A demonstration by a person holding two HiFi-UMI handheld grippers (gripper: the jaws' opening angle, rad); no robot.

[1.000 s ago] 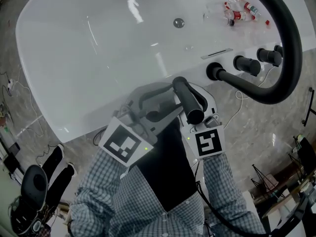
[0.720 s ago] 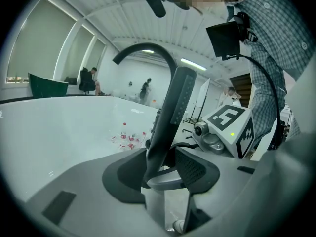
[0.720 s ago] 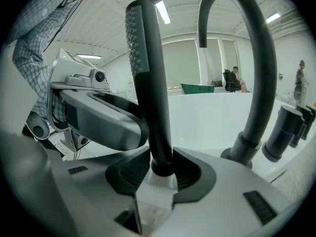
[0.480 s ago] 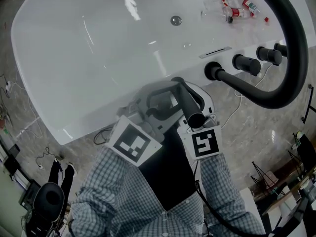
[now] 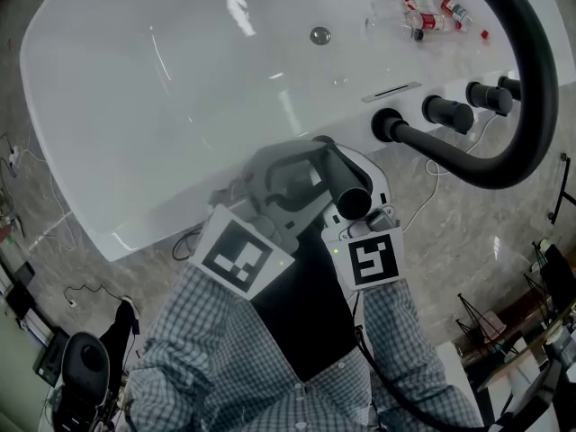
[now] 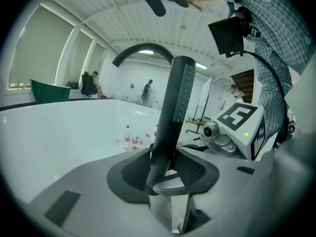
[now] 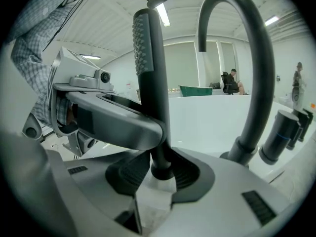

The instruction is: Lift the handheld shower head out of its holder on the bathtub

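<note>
The black handheld shower head (image 5: 346, 190) is a straight wand that stands nearly upright over the near rim of the white bathtub (image 5: 126, 232). My left gripper (image 5: 299, 174) reaches in from the left and my right gripper (image 5: 360, 187) from below; both are shut on the wand's lower end. In the left gripper view the shower head (image 6: 173, 112) rises from between the jaws of the left gripper (image 6: 165, 174). The right gripper view shows the shower head (image 7: 150, 83) held low in the right gripper (image 7: 160, 174), with a left gripper finger crossing it. The holder is hidden under the grippers.
A tall black arched faucet (image 5: 531, 88) and black knobs (image 5: 447, 113) stand on the tub rim to the right. Several small bottles (image 5: 432, 16) lie in the tub near its drain (image 5: 319, 35). Cables and a black stool (image 5: 81, 358) are on the marble floor at the left.
The wand has tipped more upright, its end now pointing toward the head camera. Both grippers have stayed on it. The stool and legs at lower left shifted down and out of the frame.
</note>
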